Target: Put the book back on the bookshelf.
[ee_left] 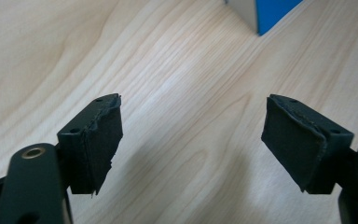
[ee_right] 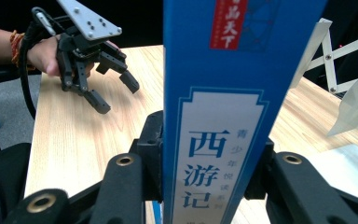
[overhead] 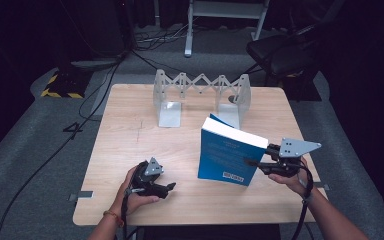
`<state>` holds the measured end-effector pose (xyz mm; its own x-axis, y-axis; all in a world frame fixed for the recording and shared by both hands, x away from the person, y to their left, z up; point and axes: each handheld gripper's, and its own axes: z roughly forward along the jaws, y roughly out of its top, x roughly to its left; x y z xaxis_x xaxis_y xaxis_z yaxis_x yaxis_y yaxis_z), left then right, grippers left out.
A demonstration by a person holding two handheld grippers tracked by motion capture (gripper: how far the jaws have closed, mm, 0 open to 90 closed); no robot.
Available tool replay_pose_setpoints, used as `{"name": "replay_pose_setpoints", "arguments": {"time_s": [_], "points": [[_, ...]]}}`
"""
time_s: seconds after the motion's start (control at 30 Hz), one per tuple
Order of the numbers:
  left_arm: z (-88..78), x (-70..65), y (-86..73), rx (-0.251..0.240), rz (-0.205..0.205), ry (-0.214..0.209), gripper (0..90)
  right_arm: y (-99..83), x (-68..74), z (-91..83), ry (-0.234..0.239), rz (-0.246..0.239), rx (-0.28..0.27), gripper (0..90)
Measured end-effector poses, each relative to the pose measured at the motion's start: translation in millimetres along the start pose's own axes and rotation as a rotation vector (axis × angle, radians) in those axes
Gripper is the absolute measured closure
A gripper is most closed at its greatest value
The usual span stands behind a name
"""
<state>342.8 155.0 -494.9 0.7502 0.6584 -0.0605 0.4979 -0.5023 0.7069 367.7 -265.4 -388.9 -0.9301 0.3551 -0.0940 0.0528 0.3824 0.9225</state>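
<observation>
Gripping a blue book (overhead: 230, 155) by its spine, the right gripper (overhead: 260, 162) has its jaws clamped on it, holding it upright and a bit tilted on the worktop (overhead: 130, 135), right of centre and nearer than the grey folding rack (overhead: 200, 95). Left gripper (overhead: 169, 188) sits low at the near left, jaws wide apart with nothing between them, well apart from the book.

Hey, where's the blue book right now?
In the high view the blue book stands upright right of the table's centre, clamped at its spine by the right gripper, just in front of the grey folding bookend rack.
</observation>
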Motion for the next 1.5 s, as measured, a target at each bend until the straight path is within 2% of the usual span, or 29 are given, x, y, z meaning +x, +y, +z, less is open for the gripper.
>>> {"name": "replay_pose_setpoints", "arguments": {"time_s": [0.03, 0.07, 0.13, 0.17, 0.3, 0.33, 0.4, 0.47, 0.67, 0.8, 0.97, 1.1, 1.33, 1.4, 1.5], "points": [[1.6, 2.8, -0.7, 0.012, -0.011, 0.003, 20.1, 1.0, 0.7, 0.3, -0.008, 0.001, 0.004, 60.9], [3.0, 4.3, -1.3, 0.027, -0.013, 0.030, 20.0, 1.7, 1.1, 0.7, -0.011, 0.000, 0.005, 60.9], [3.7, 6.7, -3.5, 0.035, -0.014, 0.042, 20.0, 2.7, 2.0, 1.6, -0.020, 0.004, 0.005, 60.9], [3.9, 7.9, -5.1, 0.023, -0.032, 0.028, 19.4, 3.3, 1.9, 2.0, -0.023, 0.005, 0.006, 60.9], [3.9, 12.9, -7.3, -0.003, -0.046, -0.010, 17.1, 6.1, -1.1, 3.1, -0.013, 0.006, 0.017, 61.0], [5.1, 12.9, -6.6, -0.005, -0.049, -0.005, 16.4, 6.9, -2.0, 3.4, -0.011, 0.004, 0.021, 61.0], [6.9, 11.2, -4.5, 0.008, -0.036, 0.015, 15.9, 9.0, -2.7, 4.2, -0.007, 0.009, 0.027, 61.0], [9.4, 6.5, -3.0, 0.027, 0.023, 0.045, 15.3, 10.4, -2.5, 4.5, -0.005, 0.012, 0.032, 61.1], [9.4, 6.2, -2.7, 0.030, 0.022, 0.049, 15.2, 19.2, -4.9, 7.9, -0.008, 0.030, 0.031, 61.3], [9.4, 6.2, -2.7, 0.029, 0.023, 0.049, 15.2, 32.3, -7.4, 10.6, -0.018, 0.031, 0.047, 61.4], [9.4, 6.2, -2.7, 0.029, 0.023, 0.049, 15.2, 52.0, -11.0, 10.8, -0.049, 0.024, 0.081, 61.6], [9.4, 6.2, -2.7, 0.029, 0.023, 0.049, 15.2, 65.9, -16.3, 12.7, -0.072, 0.000, 0.122, 61.7], [9.6, 5.3, -3.0, 0.027, 0.012, 0.047, 15.2, 75.0, -27.8, 16.5, -0.108, 0.007, 0.150, 61.6], [9.5, 5.1, -3.1, 0.027, 0.011, 0.049, 15.2, 79.4, -32.7, 17.4, -0.139, -0.001, 0.168, 61.6], [9.5, 5.2, -3.0, 0.027, 0.010, 0.048, 15.2, 81.1, -37.1, 15.8, -0.159, 0.003, 0.177, 61.6]]}}
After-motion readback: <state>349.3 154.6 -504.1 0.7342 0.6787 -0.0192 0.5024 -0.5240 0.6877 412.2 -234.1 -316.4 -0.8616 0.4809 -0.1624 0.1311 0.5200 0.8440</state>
